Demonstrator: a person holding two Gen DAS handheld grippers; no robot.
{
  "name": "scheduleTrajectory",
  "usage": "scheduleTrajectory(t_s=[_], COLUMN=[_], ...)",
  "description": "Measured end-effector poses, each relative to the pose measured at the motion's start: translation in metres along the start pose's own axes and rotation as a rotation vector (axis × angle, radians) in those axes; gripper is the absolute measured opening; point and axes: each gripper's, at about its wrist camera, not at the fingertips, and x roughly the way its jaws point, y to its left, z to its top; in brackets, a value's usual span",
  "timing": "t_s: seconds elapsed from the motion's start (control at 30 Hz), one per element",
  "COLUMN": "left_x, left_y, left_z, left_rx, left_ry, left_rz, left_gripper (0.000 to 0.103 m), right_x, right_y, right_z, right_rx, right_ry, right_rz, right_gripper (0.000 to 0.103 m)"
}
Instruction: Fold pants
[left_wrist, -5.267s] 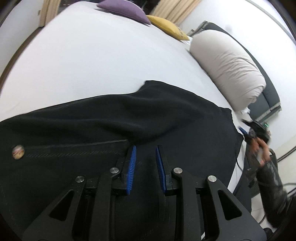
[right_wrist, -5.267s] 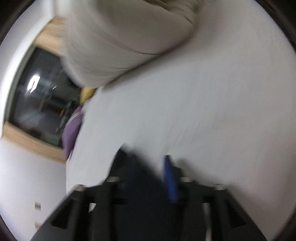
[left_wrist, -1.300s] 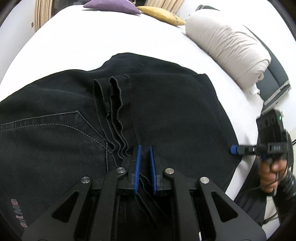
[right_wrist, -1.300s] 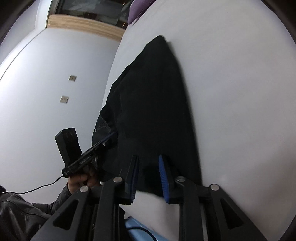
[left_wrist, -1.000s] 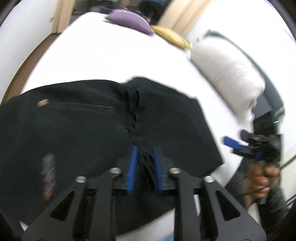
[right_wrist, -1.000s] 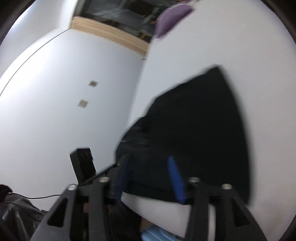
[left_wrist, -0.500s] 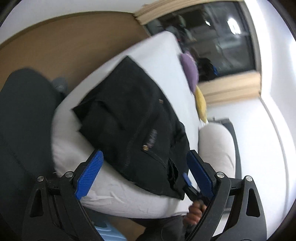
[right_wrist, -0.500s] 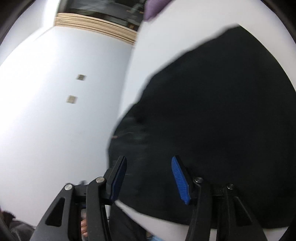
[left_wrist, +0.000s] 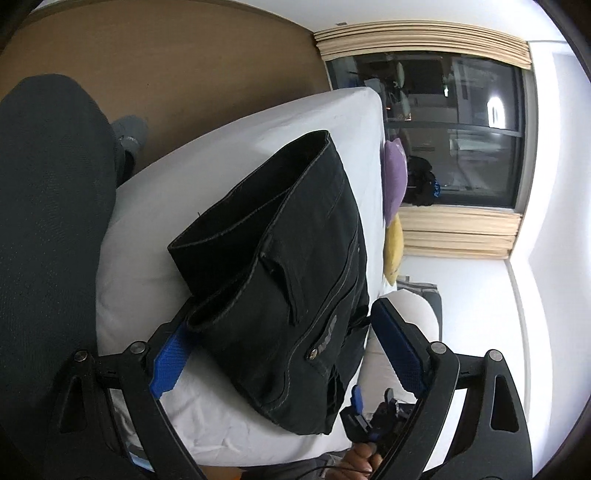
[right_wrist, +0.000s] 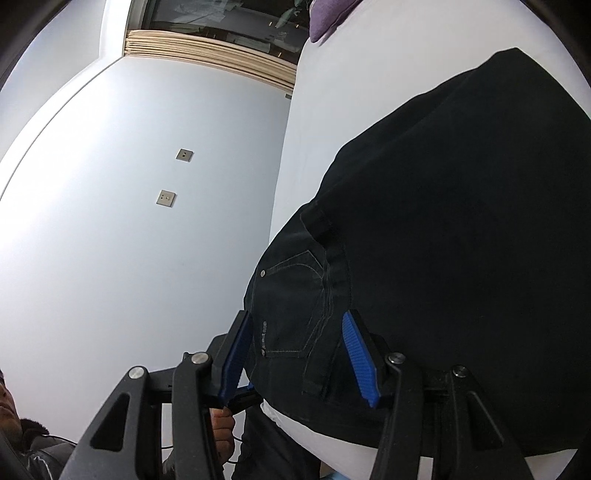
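One pair of black pants (left_wrist: 295, 266) lies folded into a compact bundle on the white bed (left_wrist: 155, 206), at its near corner close to the edge. Waistband and pocket side face the near end; folded leg hems stack at the left of the bundle in the left wrist view.

Left gripper (left_wrist: 284, 350): jaws have just been opening and stand wide, holding nothing. The bundle's near edge shows between the blue pads but they don't press it. Right gripper (right_wrist: 301, 354): jaws about half open, empty, hovering just over the pocket area of the pants (right_wrist: 443, 240). Pads look clear of the cloth, though the view is too close to rule out a light brush.

Risks:
- Bundle sits near the mattress edge; a nudge from either gripper could slide it off.
- Open fingers dragging across the top layer could snag a belt loop or hem and undo the fold.
- The stacked hems look loose, so they may spring apart if unpressed.

Counts: pants 1; grippers 2; blue pads 4; cushions 2, a purple cushion (left_wrist: 395, 184) and a yellow cushion (left_wrist: 392, 254) at the far end; rolled duvet (left_wrist: 410, 314) 1; window (left_wrist: 461, 129) 1; wall plates (right_wrist: 166, 197) 2.
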Motion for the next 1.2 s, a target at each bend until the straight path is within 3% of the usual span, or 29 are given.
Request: scheduleTrajectory(t_s=[0.13, 0.23, 0.37, 0.5, 0.6, 0.67, 0.73, 0.77, 0.83, 0.93, 1.03, 1.2], left_x=[-0.007, -0.022, -0.037, -0.031, -0.021, -0.010, -0.009, -0.009, -0.009, -0.015, -0.021, -0.028], left_y=[0.007, 0.007, 0.006, -0.001, -0.004, -0.001, 0.006, 0.008, 0.011, 0.015, 0.002, -0.024], left_z=[0.005, -0.001, -0.012, -0.013, -0.006, 0.004, 0.011, 0.015, 0.020, 0.021, 0.022, 0.020], left_rx=[-0.055, -0.086, -0.098, -0.030, -0.002, 0.011, -0.040, -0.053, -0.057, -0.076, -0.020, 0.142], left_ry=[-0.005, -0.007, -0.013, -0.021, -0.041, -0.053, -0.065, -0.065, -0.058, -0.045, -0.056, -0.094], left_rz=[-0.015, -0.003, 0.031, 0.048, 0.013, -0.012, -0.058, -0.076, -0.071, -0.068, -0.064, 0.000], left_gripper=[0.060, 0.056, 0.058, 0.072, 0.089, 0.090, 0.088, 0.086, 0.055, 0.031, 0.030, 0.019], right_x=[0.003, 0.006, 0.005, 0.005, 0.006, 0.007, 0.009, 0.009, 0.007, 0.004, 0.003, 0.011], right_y=[0.004, 0.005, 0.005, 0.007, 0.009, 0.010, 0.012, 0.014, 0.016, 0.015, 0.017, 0.025], right_z=[0.000, -0.001, -0.002, -0.002, -0.003, -0.004, -0.005, -0.005, -0.004, 0.001, 0.005, 0.009], right_rx=[-0.014, -0.023, -0.023, -0.030, -0.036, -0.041, -0.049, -0.056, -0.068, -0.065, -0.072, -0.118], right_ry=[0.010, 0.017, 0.022, 0.032, 0.041, 0.048, 0.058, 0.060, 0.061, 0.053, 0.057, 0.090], right_rz=[0.001, -0.002, -0.007, -0.003, 0.004, 0.007, 0.008, 0.008, 0.009, 0.000, -0.017, -0.067], right_gripper=[0.055, 0.055, 0.055, 0.055, 0.055, 0.055, 0.055, 0.055, 0.055, 0.055, 0.055, 0.054])
